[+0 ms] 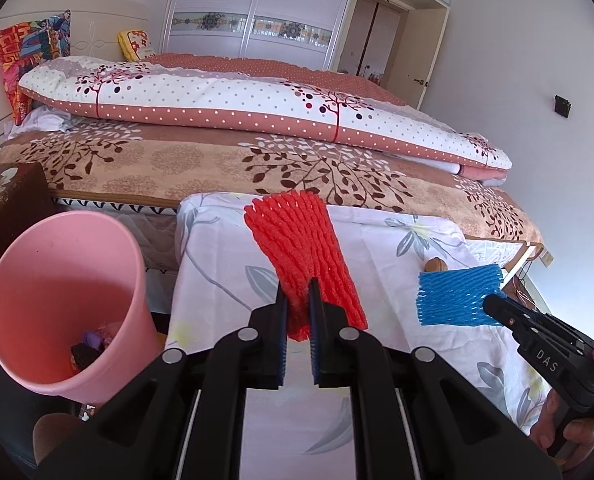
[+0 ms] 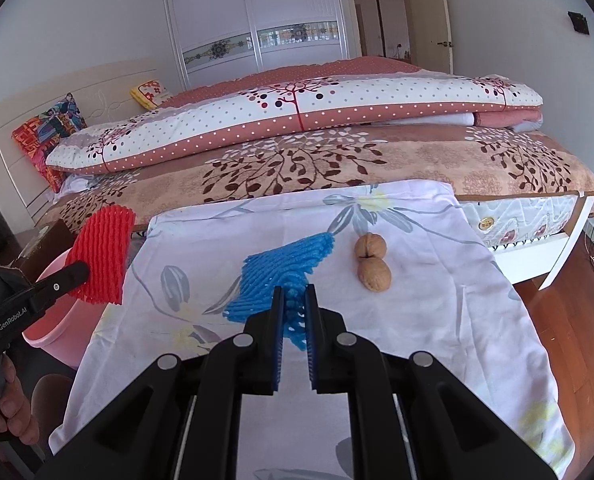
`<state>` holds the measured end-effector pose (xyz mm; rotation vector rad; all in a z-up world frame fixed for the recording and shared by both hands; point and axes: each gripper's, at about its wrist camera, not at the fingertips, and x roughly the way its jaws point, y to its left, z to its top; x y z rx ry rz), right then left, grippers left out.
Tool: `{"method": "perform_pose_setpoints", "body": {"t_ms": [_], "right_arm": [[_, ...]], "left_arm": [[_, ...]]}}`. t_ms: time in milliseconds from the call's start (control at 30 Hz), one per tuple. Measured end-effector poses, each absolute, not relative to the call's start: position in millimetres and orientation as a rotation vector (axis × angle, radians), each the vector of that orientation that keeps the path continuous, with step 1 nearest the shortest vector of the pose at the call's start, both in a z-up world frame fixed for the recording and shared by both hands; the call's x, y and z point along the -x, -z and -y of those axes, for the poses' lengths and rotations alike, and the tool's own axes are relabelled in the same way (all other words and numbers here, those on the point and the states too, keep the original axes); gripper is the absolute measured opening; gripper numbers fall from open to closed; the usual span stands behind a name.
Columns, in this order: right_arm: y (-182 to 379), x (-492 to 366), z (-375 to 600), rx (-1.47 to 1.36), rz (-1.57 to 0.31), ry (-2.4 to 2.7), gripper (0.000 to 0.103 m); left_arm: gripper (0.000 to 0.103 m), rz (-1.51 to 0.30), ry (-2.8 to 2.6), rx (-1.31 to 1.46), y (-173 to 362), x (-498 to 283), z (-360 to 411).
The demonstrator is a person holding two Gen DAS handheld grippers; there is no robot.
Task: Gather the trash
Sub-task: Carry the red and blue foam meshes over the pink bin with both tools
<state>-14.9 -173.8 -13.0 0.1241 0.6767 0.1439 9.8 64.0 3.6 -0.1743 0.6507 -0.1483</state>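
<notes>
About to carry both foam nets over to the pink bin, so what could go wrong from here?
The left hand-held gripper pinches only the red foam net's bottom edge; it may flop past the pink bin's rim. The right hand-held gripper grips the blue foam net close to two walnuts; a swing could knock them off the cloth.

It was a home bedroom: a wide bed with a folded polka-dot quilt and pillows filled the middle, a sliding-door wardrobe stood at the far wall, and wooden flooring showed at right.
</notes>
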Motion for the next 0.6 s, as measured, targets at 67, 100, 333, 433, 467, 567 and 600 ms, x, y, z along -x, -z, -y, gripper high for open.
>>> {"method": "perform_pose_setpoints", "body": {"t_ms": [67,100,333,433,467,567,600], "right_arm": [[12.5,11.4,161.1,-0.105,-0.679,-0.168,0.009],[12.1,10.0,154.5,-0.097,-0.68,-0.18,0.009],[4.0,0.5,107.2,-0.044,-0.667,-0.277,0.009],[-0.7,-2.5,87.9,-0.028,-0.66,-0.317,0.009],[-2.4,-3.4,82.0,-0.023,-0.658,-0.331,0.009],[-7.1,-5.3,61.8,-0.003,-0.651,-0.372,0.009],[-8.3,-5.7,55.3,0.003,-0.649,-0.385,0.009]], "left_arm": [[0.008,-0.637,0.131,0.171,-6.0,-6.9,-71.0],[0.008,-0.631,0.121,0.171,-6.7,-5.5,-74.9],[0.008,-0.617,0.045,0.203,-7.5,2.5,-110.2],[0.008,-0.613,0.006,0.217,-6.9,6.2,-126.8],[0.008,-0.613,-0.008,0.219,-6.7,7.4,-132.6],[0.008,-0.613,-0.057,0.219,-5.7,10.4,-148.9],[0.008,-0.615,-0.072,0.224,-5.0,11.2,-154.7]]}}
